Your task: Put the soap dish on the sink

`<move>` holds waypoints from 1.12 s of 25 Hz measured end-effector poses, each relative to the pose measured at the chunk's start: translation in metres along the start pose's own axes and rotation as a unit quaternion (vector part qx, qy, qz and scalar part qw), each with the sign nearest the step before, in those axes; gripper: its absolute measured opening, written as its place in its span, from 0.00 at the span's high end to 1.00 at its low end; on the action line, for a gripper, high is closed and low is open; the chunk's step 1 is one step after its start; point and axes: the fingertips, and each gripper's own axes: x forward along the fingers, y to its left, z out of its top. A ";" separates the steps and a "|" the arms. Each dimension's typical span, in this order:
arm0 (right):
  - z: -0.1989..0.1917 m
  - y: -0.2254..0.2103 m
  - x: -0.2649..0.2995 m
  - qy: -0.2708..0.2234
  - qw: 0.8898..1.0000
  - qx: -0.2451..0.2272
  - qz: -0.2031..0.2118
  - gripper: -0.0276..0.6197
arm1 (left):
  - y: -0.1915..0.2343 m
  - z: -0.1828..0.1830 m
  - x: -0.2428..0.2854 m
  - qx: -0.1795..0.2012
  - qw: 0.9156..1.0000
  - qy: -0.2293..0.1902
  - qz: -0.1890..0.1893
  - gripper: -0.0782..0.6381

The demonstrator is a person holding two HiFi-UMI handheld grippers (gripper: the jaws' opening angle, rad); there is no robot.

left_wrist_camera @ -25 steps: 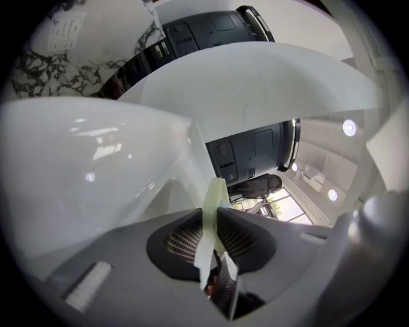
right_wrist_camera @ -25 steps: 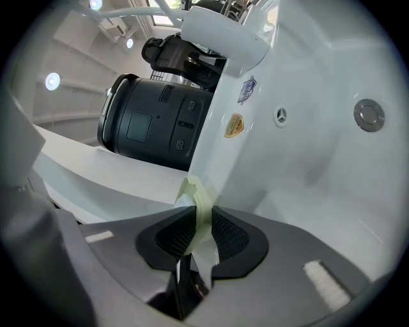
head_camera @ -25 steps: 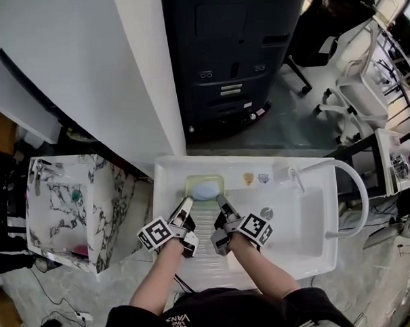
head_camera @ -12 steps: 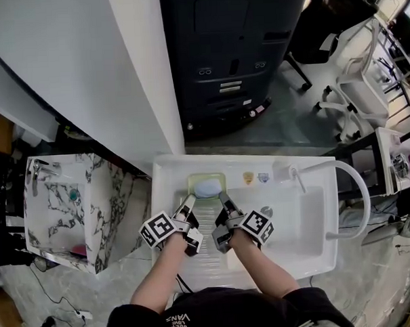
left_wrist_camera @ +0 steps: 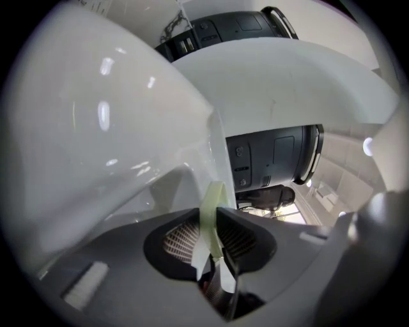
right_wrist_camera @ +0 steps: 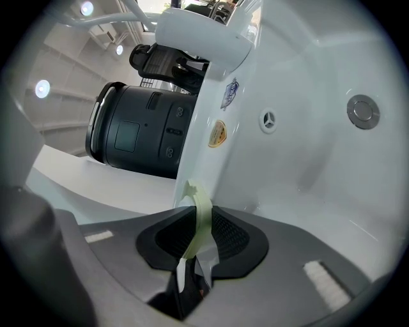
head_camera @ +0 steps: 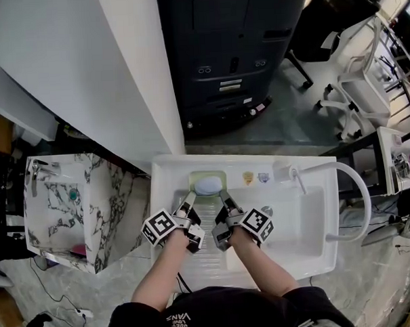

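- Both grippers have carried the soap dish (head_camera: 207,173) a shade closer to the back ledge of the sink (head_camera: 310,246) since a second ago. The change is slight.
- Your left gripper (head_camera: 190,198) is pinching the dish's left rim, and the thin pale-green edge (left_wrist_camera: 213,211) stands squeezed between its pads. Your right gripper (head_camera: 225,196) is clamped the same way on the right rim (right_wrist_camera: 201,214).
- The dish sits at the back of the sink, left of the two stickers (head_camera: 255,178), with the soap (head_camera: 207,186) lying loose in it. I cannot tell whether its base already rests on the ledge or hangs just above it.
- Each hold is a narrow bite on a thin lip. If one wrist rolls against the other, the rim could twist out of a pad and that side would drop.
- If you release one side before the other, the dish could tip. The soap would likely slide out toward the ribbed slope (head_camera: 207,244) and the basin.
- If you let go while the base is still off the ledge, or half over its front edge, the dish may skid down the ribs.
- Spreading the jaws while you pull back could drag the light dish along, so open fully first and then back straight out.
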 end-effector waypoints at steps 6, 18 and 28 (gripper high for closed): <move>0.003 0.003 0.004 -0.001 1.000 0.000 0.005 0.85 | -0.008 0.002 0.007 -0.019 0.999 -0.012 -0.027 0.72; 0.004 0.013 0.003 0.010 1.000 -0.007 0.026 0.77 | -0.012 0.003 0.008 -0.033 0.998 -0.019 -0.043 0.69; 0.006 0.013 -0.015 0.027 0.994 -0.108 0.013 0.73 | -0.024 -0.008 0.002 0.010 0.999 -0.005 -0.042 0.54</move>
